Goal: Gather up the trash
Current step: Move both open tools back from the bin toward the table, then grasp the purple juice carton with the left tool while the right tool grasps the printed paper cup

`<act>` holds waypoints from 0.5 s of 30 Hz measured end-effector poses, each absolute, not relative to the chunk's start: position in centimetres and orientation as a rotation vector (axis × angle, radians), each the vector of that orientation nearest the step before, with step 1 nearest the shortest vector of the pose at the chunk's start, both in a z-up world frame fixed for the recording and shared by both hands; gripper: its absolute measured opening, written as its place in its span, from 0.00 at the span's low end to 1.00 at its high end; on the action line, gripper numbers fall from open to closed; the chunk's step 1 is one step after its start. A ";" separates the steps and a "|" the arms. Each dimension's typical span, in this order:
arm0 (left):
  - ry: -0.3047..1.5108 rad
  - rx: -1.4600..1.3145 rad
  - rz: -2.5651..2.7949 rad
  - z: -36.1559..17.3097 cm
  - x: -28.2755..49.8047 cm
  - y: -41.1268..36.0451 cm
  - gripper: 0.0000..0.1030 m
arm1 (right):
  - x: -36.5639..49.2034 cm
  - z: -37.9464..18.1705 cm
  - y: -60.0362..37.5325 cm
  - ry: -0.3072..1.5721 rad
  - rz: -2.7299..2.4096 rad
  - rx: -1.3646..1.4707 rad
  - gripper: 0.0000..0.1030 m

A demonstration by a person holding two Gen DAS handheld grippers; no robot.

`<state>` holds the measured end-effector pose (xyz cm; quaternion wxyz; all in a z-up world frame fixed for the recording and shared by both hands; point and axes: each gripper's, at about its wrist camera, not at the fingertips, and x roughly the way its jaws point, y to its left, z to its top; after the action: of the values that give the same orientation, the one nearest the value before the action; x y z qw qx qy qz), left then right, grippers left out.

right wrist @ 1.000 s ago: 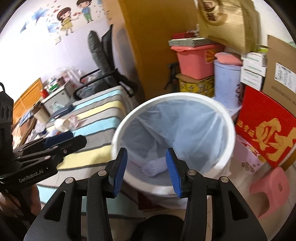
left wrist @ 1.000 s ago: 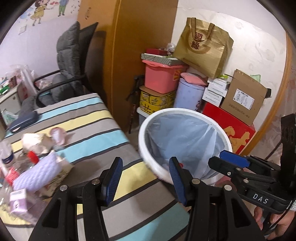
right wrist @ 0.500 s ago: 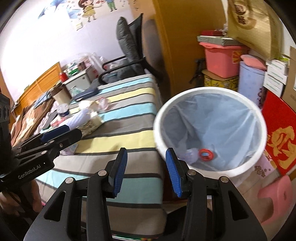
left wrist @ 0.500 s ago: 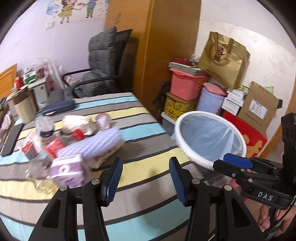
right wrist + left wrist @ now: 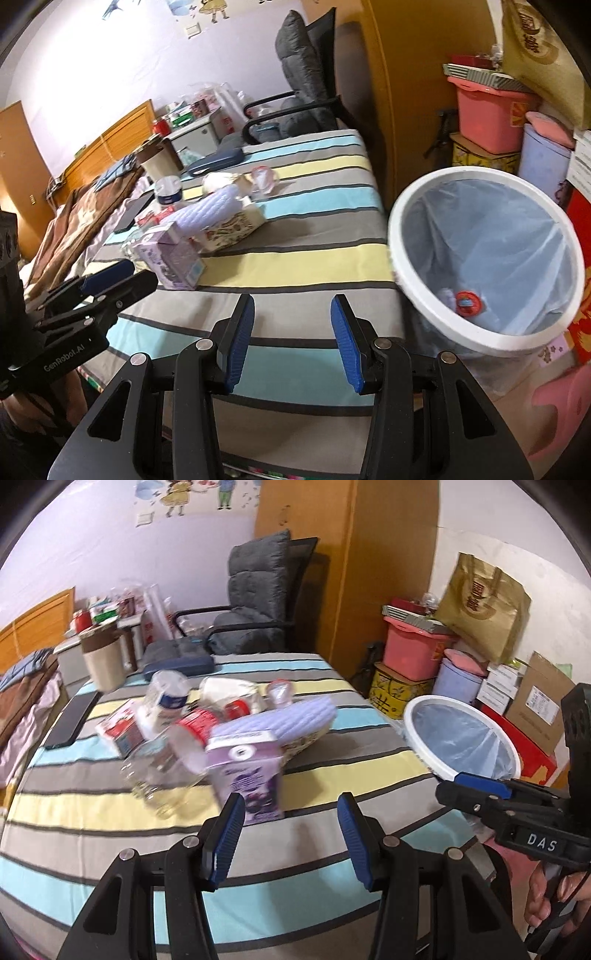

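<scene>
The purple carton stands upright just ahead of the left gripper, slightly left of the gap between its fingers, nearer to it than to the right gripper. Both grippers' fingers stand apart, holding nothing. The white bin sits beside the bed, to the right.

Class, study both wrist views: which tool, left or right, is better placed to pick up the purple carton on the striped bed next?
Probably the left. The left tool is open, with the purple carton just ahead of its fingertips. The right tool, also open and empty, faces bare striped bed nearer the white bin, with the carton off to its side.
</scene>
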<state>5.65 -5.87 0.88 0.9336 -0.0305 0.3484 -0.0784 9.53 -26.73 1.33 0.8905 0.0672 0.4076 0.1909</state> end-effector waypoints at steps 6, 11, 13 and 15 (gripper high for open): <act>0.724 -0.107 -0.118 0.3 6.4 -3.8 0.51 | 9.9 1.3 -25.9 0.845 0.423 0.148 0.44; 0.728 -0.129 -0.136 -0.2 7.8 -3.8 0.71 | 10.3 1.5 -25.9 0.834 0.422 0.159 0.44; 0.732 -0.122 -0.132 -0.4 8.4 -4.1 0.71 | 10.5 1.7 -25.8 0.829 0.421 0.157 0.44; 0.743 -0.122 -0.128 -0.7 9.0 -4.3 0.71 | 10.8 1.8 -25.6 0.823 0.420 0.151 0.44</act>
<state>9.01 -4.26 -0.72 0.9279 -0.0596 0.3626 -0.0626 10.80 -25.59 1.82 0.8923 0.0729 0.3968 0.2024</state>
